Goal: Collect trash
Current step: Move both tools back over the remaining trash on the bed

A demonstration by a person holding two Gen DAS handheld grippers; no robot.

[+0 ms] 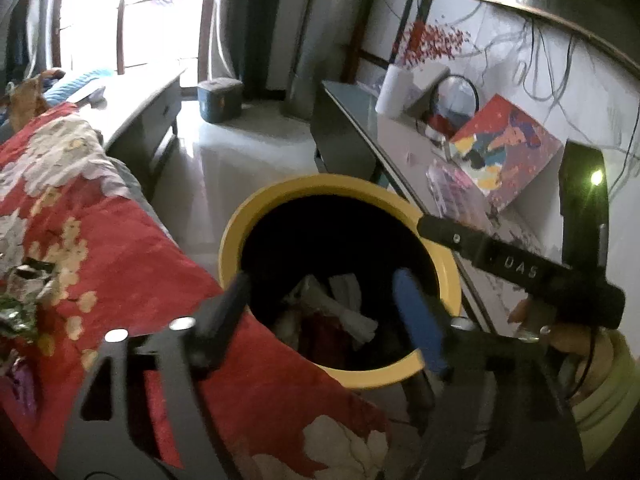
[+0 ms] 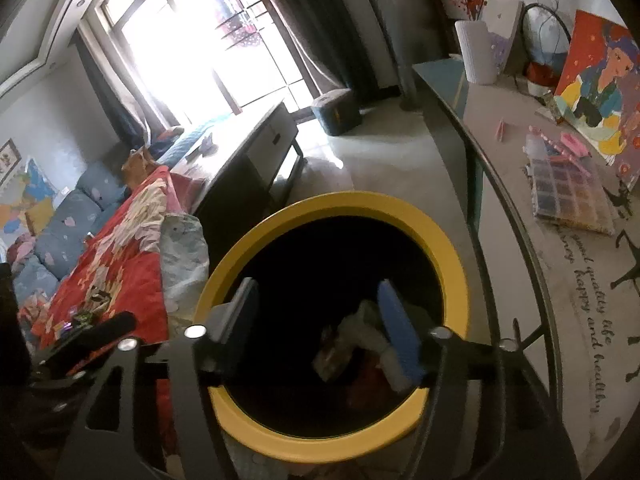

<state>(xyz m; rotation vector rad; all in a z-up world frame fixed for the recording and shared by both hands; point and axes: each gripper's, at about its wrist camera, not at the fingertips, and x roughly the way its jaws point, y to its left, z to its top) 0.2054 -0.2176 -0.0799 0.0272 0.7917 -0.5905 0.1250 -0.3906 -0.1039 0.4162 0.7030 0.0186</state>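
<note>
A yellow-rimmed trash bin (image 1: 240, 216) stands between the bed and the desk; it also shows in the right wrist view (image 2: 224, 272). Crumpled white and red trash (image 1: 344, 304) lies at its dark bottom, also seen from the right wrist (image 2: 360, 344). My left gripper (image 1: 320, 304) is open and empty, its fingers spread over the bin mouth. My right gripper (image 2: 316, 308) is open and empty, also over the bin mouth. The right gripper's body (image 1: 520, 268) reaches in from the right in the left wrist view. Shiny crumpled wrappers (image 1: 20, 300) lie on the red quilt at left.
A red flowered quilt (image 1: 120, 248) covers the bed left of the bin. A glass-topped desk (image 2: 520, 248) on the right carries a painting (image 2: 600, 80), a bead box (image 2: 568, 192) and a white vase (image 2: 476, 52). A low cabinet (image 2: 256, 140) and a blue box (image 2: 336, 112) stand near the window.
</note>
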